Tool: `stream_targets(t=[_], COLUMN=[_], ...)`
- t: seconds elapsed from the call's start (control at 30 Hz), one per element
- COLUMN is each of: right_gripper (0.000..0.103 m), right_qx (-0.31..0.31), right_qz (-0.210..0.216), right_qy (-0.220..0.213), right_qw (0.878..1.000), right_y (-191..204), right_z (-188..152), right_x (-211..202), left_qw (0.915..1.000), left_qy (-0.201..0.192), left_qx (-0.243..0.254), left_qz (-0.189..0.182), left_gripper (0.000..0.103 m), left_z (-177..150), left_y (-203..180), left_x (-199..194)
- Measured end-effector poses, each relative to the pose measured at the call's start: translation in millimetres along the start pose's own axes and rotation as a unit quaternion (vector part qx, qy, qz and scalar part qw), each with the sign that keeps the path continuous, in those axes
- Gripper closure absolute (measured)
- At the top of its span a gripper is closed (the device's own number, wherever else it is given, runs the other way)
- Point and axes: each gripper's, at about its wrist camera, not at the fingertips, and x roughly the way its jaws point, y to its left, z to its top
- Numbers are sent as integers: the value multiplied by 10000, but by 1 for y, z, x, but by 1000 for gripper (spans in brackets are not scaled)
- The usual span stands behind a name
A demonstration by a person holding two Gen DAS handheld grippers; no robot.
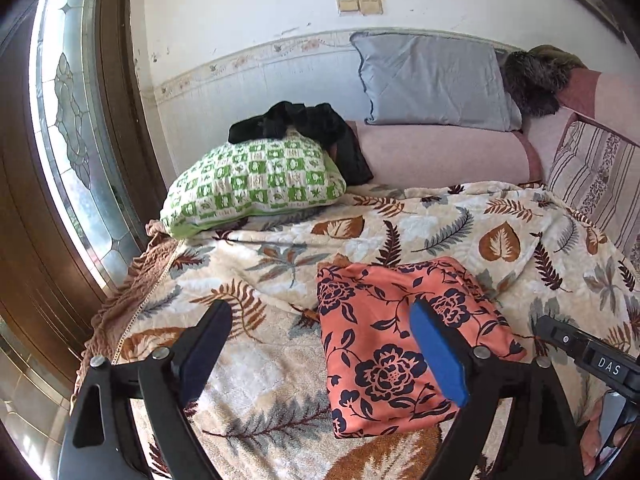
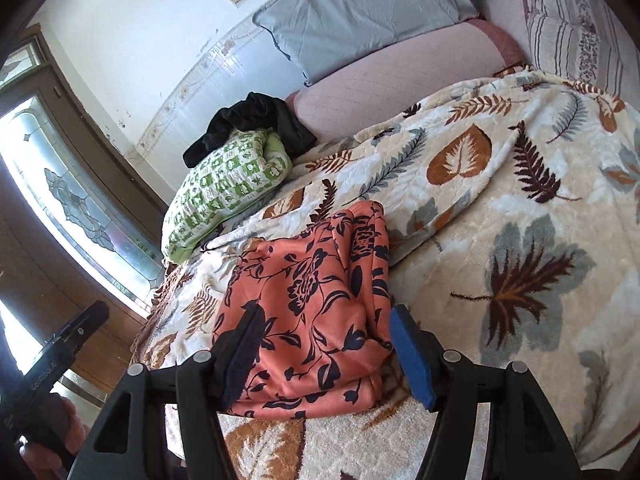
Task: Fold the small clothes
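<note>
The folded garment (image 1: pixel 404 340), coral with dark flowers, lies as a neat packet on the leaf-print blanket (image 1: pixel 500 240) that covers the bed, near the bed's front edge. I judge the fold on this piece finished, with nothing left hanging loose.

From my left hand-held gripper (image 1: pixel 320 360) the packet sits ahead and to the right; the blue pad overlaps it in view, but I see no cloth pinched and the jaws stand wide apart with only blanket between them. From my right hand-held gripper (image 2: pixel 324 348) the garment (image 2: pixel 312 304) lies straight ahead, framed between the two pads, yet both pads appear clear of the fabric, so that one is open and empty too. The packet's long axis runs away from me, roughly along both grippers' pointing lines.

The right hand looks the nearer and better lined up. If the packet has to be moved aside, I'd take it with the right.

Further back, a green checked pillow (image 1: pixel 256 184) carries a crumpled black garment (image 1: pixel 304 128), well apart from the packet and probably the next piece.
</note>
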Motion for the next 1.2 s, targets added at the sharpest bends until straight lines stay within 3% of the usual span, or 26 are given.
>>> stream_targets(t=[0.27, 0.6, 0.7, 1.07, 1.2], right_gripper=[34, 33, 32, 32, 32], right_qx=[-748, -1258, -1339, -1549, -1762], right_qz=[-45, -99, -184, -182, -119], right_qy=[-323, -750, -856, -728, -758], right_qw=[9967, 9892, 9871, 9851, 9814], right_y=[41, 85, 92, 119, 137], right_z=[-1, 5, 6, -5, -9], right_x=[-50, -96, -104, -115, -120], left_qw=[9993, 9992, 9991, 9956, 9964], left_qy=[-341, -324, -278, -238, -20], left_qx=[131, 83, -75, -240, -288], left_qz=[43, 208, 307, 878, 802], left_gripper=[9, 9, 3, 2, 2], left_z=[16, 17, 13, -5, -7], left_y=[-8, 0, 7, 28, 40], left_x=[-43, -62, -65, -77, -80])
